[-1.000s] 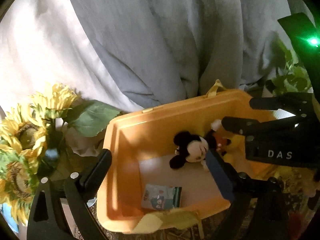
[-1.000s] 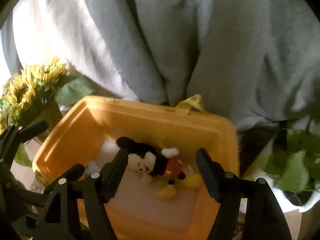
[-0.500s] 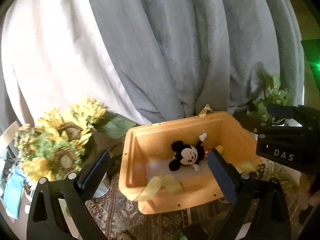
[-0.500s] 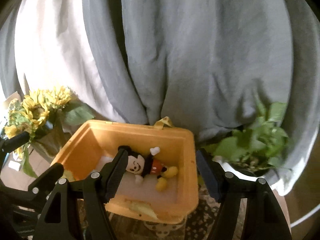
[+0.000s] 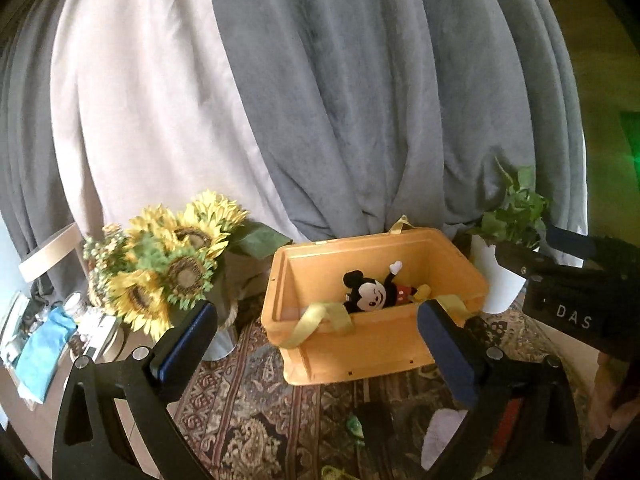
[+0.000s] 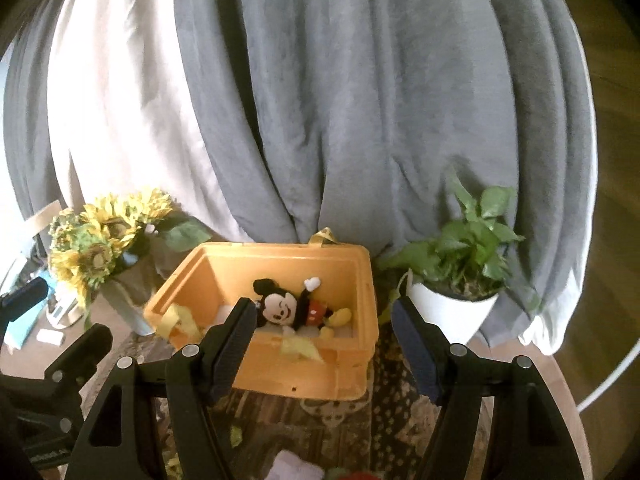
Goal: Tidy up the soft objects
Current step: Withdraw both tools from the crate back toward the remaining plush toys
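Note:
A Mickey Mouse plush (image 5: 374, 291) lies on its back inside an orange bin (image 5: 360, 354) with yellow straps; both also show in the right wrist view, the plush (image 6: 292, 308) in the bin (image 6: 280, 376). My left gripper (image 5: 316, 340) is open and empty, held back in front of the bin. My right gripper (image 6: 324, 334) is open and empty, also in front of the bin. Small soft items lie on the rug at the bottom edge (image 5: 444, 432), partly hidden.
A patterned rug (image 5: 256, 412) lies under the bin. A sunflower bouquet (image 5: 168, 264) stands left of it, a potted plant in a white pot (image 6: 452, 308) right. Grey and white curtains (image 5: 320, 100) hang behind. Clutter (image 5: 36, 340) sits at far left.
Both grippers have pulled back and up from the bin, which now looks smaller and farther. The plush stays in the bin. Both grippers remain open.

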A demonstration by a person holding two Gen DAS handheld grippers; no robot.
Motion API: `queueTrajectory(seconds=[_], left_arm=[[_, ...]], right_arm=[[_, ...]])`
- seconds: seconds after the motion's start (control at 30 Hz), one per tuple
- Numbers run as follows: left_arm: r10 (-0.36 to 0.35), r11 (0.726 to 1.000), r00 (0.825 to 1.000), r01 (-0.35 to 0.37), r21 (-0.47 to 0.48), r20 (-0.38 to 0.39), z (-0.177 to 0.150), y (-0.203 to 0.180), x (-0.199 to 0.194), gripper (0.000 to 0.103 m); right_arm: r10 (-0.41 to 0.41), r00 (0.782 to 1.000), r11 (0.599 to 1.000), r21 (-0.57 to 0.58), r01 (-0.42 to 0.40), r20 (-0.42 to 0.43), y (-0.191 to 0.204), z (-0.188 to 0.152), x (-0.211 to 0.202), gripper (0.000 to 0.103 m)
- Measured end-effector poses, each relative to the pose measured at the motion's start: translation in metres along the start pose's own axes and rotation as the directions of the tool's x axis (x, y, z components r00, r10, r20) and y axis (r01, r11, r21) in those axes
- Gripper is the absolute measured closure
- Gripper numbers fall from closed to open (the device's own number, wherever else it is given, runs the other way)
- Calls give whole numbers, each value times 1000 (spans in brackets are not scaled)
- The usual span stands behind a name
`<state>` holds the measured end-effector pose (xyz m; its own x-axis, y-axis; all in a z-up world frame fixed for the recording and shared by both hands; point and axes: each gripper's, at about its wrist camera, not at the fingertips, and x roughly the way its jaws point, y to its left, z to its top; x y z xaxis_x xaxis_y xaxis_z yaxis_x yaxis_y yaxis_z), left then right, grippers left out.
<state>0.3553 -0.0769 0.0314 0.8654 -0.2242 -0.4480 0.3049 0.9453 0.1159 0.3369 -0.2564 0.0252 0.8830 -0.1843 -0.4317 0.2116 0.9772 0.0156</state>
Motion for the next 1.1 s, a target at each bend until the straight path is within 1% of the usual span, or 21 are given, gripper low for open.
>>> queueTrajectory(seconds=[0.43,0.5,0.67,0.8,0.93,1.1], left_arm=[[-20,1000,1000,20,-21,-3,-43,-6,-56,1],[-29,999,1000,29,-14,-7,-51,-7,-62,1],[-21,1000,1000,21,21,-4,-70,-10,-80,1],[-40,999,999,41,22,-34,-83,-12,-86,1],[-46,998,997,49,46,-61,-97,-18,-88,1],[-72,995,991,80,65,-108,-114,-26,-86,1]], right_arm=[[13,1000,1000,24,-12,-28,2,-50,-56,32],[20,999,999,26,-19,-37,2,-58,-63,32],[33,997,999,31,-31,-64,5,-77,-76,32],[52,994,998,37,-49,-93,6,-93,-82,32],[66,989,997,57,-59,-135,3,-108,-83,32],[78,979,995,76,-64,-188,-1,-128,-82,32]])
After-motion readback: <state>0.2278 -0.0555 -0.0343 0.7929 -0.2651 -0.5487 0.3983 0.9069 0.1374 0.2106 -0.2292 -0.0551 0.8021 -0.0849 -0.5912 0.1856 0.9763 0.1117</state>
